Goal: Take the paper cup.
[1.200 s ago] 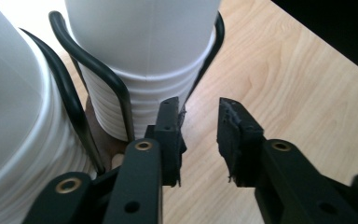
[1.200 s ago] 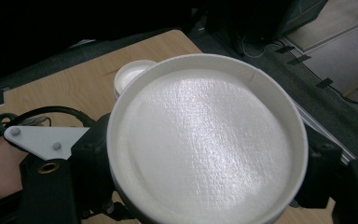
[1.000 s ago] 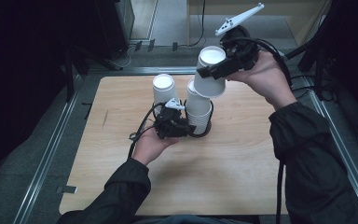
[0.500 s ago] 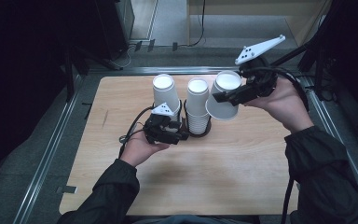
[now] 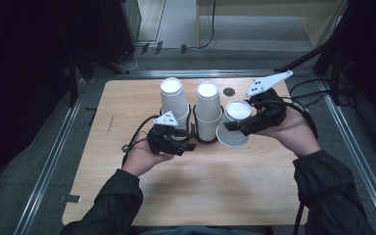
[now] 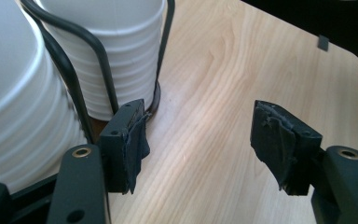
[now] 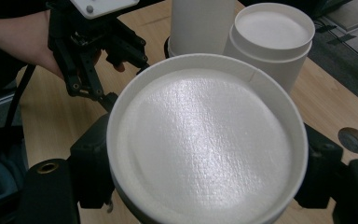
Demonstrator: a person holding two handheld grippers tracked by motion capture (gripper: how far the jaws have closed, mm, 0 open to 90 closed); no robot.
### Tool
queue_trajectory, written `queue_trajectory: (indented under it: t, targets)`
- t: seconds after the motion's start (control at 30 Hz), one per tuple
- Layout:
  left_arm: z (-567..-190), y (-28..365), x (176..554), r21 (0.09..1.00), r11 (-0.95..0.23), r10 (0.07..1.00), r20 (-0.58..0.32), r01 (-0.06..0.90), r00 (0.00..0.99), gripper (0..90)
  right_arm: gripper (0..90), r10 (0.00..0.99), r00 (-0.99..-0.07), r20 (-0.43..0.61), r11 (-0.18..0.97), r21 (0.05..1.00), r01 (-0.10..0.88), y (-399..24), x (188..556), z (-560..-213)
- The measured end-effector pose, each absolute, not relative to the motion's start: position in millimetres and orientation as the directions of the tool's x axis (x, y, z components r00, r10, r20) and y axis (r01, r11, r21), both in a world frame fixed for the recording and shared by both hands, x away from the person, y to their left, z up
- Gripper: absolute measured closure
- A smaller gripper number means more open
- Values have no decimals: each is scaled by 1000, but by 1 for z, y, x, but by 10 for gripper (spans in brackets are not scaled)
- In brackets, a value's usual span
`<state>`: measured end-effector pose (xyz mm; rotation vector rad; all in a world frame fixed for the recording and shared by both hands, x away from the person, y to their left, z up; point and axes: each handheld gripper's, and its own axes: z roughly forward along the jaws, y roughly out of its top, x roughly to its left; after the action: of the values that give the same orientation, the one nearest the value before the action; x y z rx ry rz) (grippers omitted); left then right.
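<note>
Two stacks of upside-down white paper cups stand in black wire holders, the left stack (image 5: 173,100) and the middle stack (image 5: 208,108). My right gripper (image 5: 236,128) is shut on a single white cup (image 5: 237,117), held tilted just right of the middle stack. In the right gripper view the cup's base (image 7: 205,140) faces the camera between the jaws. My left gripper (image 5: 188,146) lies low at the foot of the holders. Its jaws have just been opening, and the left gripper (image 6: 200,135) now has only bare wood between its pads. One pad (image 6: 133,140) rests against the wire holder's base (image 6: 156,100).
The wooden table (image 5: 210,181) has a dark round hole (image 5: 229,91) behind the held cup. Metal rails (image 5: 54,156) run along both sides, and cables (image 5: 132,139) trail from the grippers. Bare wood lies in front of the hands.
My right gripper has come down with the cup from above the middle stack to beside it on the right. The left gripper's jaws have spread and it has slid slightly left, toward the person.
</note>
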<state>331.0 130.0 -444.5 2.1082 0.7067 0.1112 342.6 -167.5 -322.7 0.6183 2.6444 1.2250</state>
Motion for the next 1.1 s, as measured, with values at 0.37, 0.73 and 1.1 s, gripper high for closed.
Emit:
queue_trajectory:
  t: [0.37, 0.73, 1.1]
  targets:
    - [-450, 140, 329, 783, -448, 505, -177, 432, 845, 322, 240, 422, -905, 52, 585, 747, 315, -170, 338, -362]
    - [-457, 144, 327, 782, -445, 494, -193, 437, 848, 305, 240, 417, -905, 85, 570, 751, 333, -170, 336, -400]
    - [-467, 145, 324, 766, -499, 457, -166, 406, 874, 301, 240, 382, -919, 100, 589, 740, 325, -166, 328, -437]
